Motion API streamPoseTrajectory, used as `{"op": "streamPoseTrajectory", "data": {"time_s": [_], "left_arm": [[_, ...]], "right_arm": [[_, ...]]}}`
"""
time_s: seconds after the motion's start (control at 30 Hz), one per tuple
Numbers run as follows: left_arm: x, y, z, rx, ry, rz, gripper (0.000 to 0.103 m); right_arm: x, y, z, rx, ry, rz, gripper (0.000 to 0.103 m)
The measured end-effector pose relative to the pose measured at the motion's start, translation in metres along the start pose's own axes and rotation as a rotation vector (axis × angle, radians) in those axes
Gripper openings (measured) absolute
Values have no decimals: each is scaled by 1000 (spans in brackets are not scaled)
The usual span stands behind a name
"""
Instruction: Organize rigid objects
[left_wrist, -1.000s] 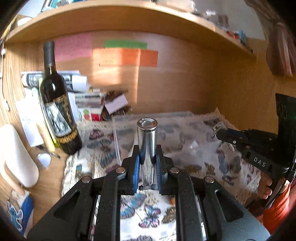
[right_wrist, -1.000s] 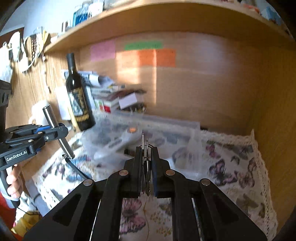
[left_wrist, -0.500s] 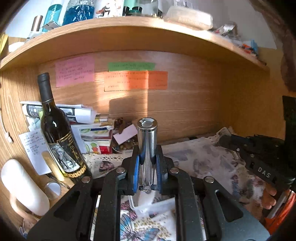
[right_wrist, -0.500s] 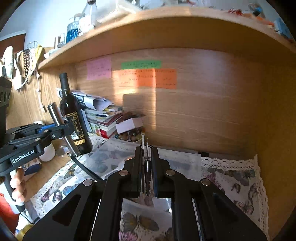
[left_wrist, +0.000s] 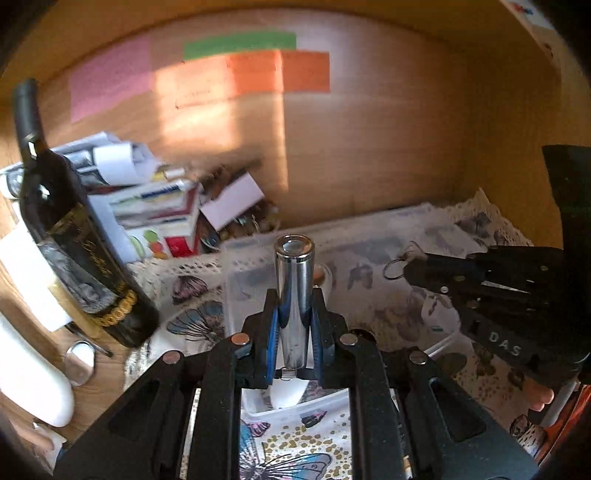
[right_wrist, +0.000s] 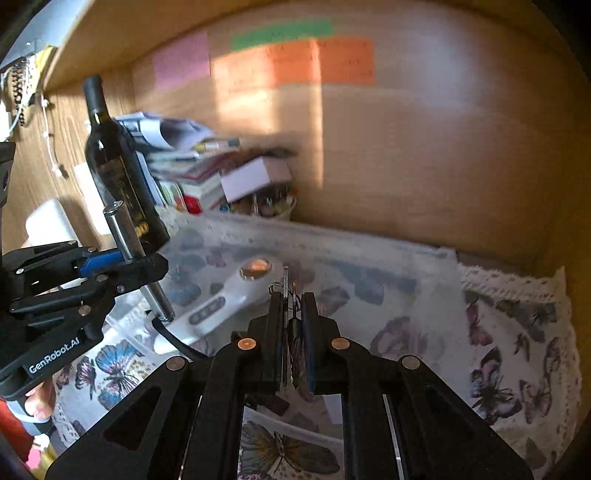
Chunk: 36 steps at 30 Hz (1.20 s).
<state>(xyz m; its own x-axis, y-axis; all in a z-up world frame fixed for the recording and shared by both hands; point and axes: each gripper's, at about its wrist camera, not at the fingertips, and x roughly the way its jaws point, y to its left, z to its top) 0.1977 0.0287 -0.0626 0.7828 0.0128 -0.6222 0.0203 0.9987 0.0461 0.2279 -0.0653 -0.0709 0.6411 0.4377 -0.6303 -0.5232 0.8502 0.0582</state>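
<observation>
My left gripper (left_wrist: 294, 317) is shut on a shiny metal cylinder (left_wrist: 293, 291), held upright above a clear plastic box (left_wrist: 439, 341); the same cylinder (right_wrist: 129, 245) shows in the right wrist view, with a black cord hanging from its lower end. My right gripper (right_wrist: 291, 306) is shut on a set of keys (right_wrist: 286, 295); their key ring (left_wrist: 397, 264) sticks out of its fingers in the left wrist view. Both grippers hover over the box (right_wrist: 424, 280), which holds a white handheld device (right_wrist: 221, 306) with an orange lens.
A dark wine bottle (left_wrist: 74, 236) stands at the left on the butterfly cloth (left_wrist: 295, 458). Books and papers (left_wrist: 159, 206) are stacked against the wooden back wall. A white object (left_wrist: 29, 376) lies at far left. A shelf hangs overhead.
Both grippers dipped back down toward the clear box after lifting up half a second ago. Each still holds its object.
</observation>
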Motion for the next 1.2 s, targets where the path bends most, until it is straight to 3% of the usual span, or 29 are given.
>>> {"op": "streamPoseTrajectory", "data": {"time_s": [0.23,0.47,0.67,0.87,0.93,1.03,1.2], "left_arm": [[22,-4,-3,-5,59,-43,15],[21,-9,-2,-3,57,-61,15],[9,-7,0,-23,43,-72,27],[-19,-4,0,-44,-4,-72,51],[-30,-3,0,-50,-28,-64,69],[-53,-2,-4,-60,-73,-44,88],[-76,0,-18,-73,-89,-46,97]], "right_arm": [[19,2,-6,-9,68,6,9],[24,2,-6,-9,75,3,9],[19,3,-4,-12,60,-8,12],[-13,8,1,-27,-20,-41,46],[-29,9,1,-30,-56,-55,62],[-50,11,-1,-35,-96,-66,70],[-85,14,-18,-49,-140,-99,72]]}}
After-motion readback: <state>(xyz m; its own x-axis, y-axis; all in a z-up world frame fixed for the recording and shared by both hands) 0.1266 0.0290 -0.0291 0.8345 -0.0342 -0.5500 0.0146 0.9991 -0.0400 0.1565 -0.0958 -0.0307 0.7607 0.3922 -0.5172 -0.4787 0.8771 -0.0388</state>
